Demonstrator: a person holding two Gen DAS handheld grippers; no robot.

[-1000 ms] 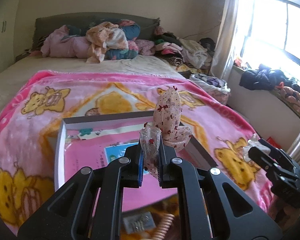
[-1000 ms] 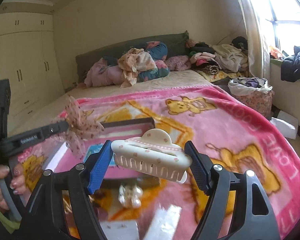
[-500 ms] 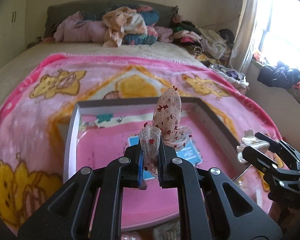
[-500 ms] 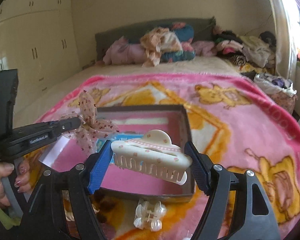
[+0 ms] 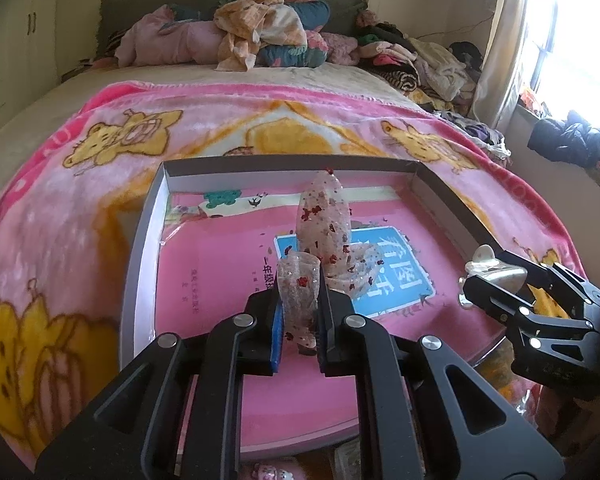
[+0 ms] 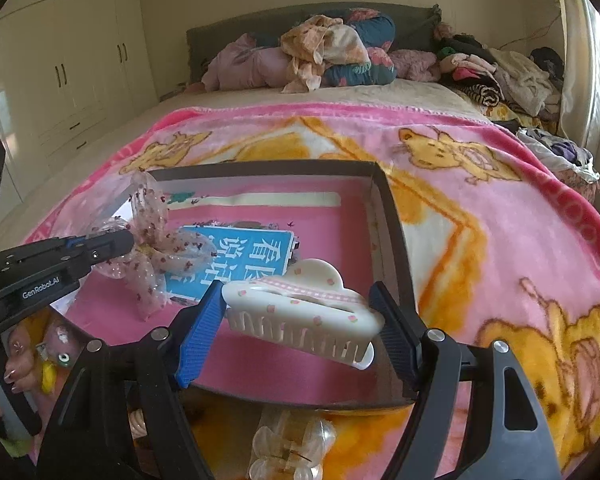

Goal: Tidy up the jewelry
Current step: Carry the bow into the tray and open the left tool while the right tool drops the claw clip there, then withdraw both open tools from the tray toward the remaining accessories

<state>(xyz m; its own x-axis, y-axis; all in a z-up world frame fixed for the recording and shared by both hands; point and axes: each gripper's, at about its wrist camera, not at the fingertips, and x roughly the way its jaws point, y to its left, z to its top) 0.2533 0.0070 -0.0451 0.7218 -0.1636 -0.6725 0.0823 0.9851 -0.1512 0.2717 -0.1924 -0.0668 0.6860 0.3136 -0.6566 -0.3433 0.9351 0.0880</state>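
Observation:
My left gripper (image 5: 299,322) is shut on a sheer spotted hair bow (image 5: 324,224) and holds it over the pink-lined box (image 5: 140,240). The bow (image 6: 156,240) and left gripper (image 6: 112,245) also show in the right wrist view. My right gripper (image 6: 300,320) is shut on a white polka-dot claw clip (image 6: 300,308), held above the box's near right corner (image 6: 392,240). The right gripper (image 5: 496,280) shows at the right in the left wrist view, with the clip (image 5: 494,270) in it.
A pink book with a blue label (image 5: 380,268) lies inside the box. A clear claw clip (image 6: 292,448) and small trinkets (image 6: 60,352) lie on the pink bear blanket (image 6: 500,220) in front of the box. Piled clothes (image 5: 260,32) sit at the bed's head.
Both grippers have moved forward and down over the box with their items still held. The box now fills more of both views.

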